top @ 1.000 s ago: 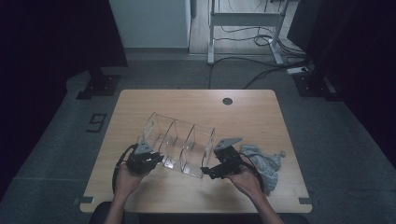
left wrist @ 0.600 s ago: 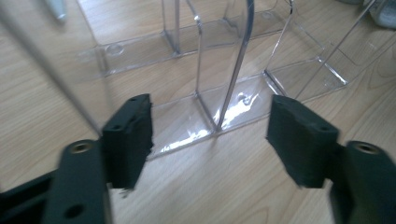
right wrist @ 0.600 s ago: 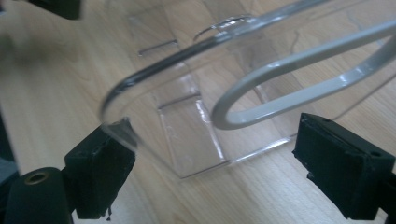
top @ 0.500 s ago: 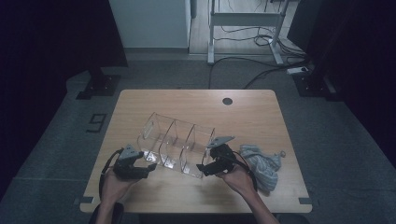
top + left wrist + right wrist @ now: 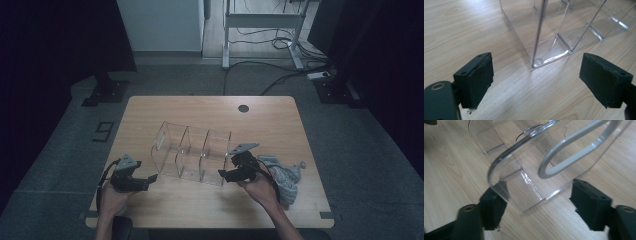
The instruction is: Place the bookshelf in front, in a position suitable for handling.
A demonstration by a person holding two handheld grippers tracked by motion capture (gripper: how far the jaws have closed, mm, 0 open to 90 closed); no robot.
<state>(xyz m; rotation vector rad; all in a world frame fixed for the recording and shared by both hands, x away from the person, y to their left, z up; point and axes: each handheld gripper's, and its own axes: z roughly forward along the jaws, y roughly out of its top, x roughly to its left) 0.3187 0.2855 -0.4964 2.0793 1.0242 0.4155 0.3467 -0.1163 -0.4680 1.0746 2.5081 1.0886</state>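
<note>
A clear acrylic organizer (image 5: 192,150) with three compartments lies across the middle of the wooden table (image 5: 210,112). My left gripper (image 5: 149,181) sits off its near left corner, apart from it. In the left gripper view the left gripper (image 5: 536,77) is open, its jaws have just been opening, and only bare wood lies between them, with the organizer's corner (image 5: 536,62) just ahead. My right gripper (image 5: 224,175) is at the organizer's right end. Its jaws have just been closing and straddle the end wall (image 5: 529,187) of the organizer; I see no firm press, so the right gripper (image 5: 540,206) counts as open.
A crumpled grey cloth (image 5: 282,175) lies on the table right of my right hand. A round cable hole (image 5: 243,108) sits near the far edge. The table's front edge runs close below both hands. Dark floor, cables and a desk frame lie beyond.
My left gripper has let go of the organizer's left end, opened, and drawn back to the left. The right gripper has stayed in place while its jaws narrowed around the right end.
</note>
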